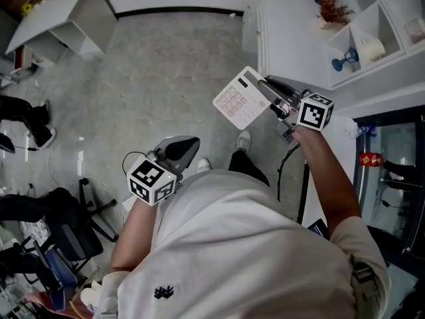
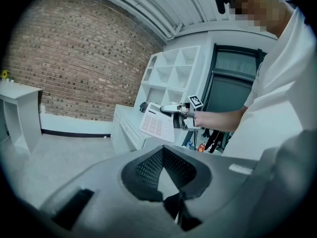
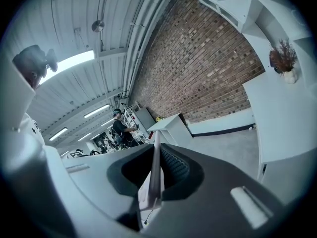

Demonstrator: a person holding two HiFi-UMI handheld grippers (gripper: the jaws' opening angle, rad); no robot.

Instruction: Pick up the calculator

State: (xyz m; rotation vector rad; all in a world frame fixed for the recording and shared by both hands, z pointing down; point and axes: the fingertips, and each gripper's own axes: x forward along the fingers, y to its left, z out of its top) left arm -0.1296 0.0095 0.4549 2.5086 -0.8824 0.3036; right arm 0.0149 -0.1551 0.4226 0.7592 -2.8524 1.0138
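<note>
A grey concrete floor [image 1: 153, 65] runs far to a brick wall [image 2: 74, 58], with a white shelved counter [image 1: 285, 38] on the right. Just left of the counter, in mid-air, is the calculator [image 1: 240, 100], white with pale pink keys and tilted. The right gripper [image 1: 265, 85] clamps its right edge. Nearer, the left gripper [image 1: 189, 145] is closed and empty.

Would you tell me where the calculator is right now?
Head view, upper centre: the calculator is clamped in the right gripper, held in the air beside the white counter.
</note>
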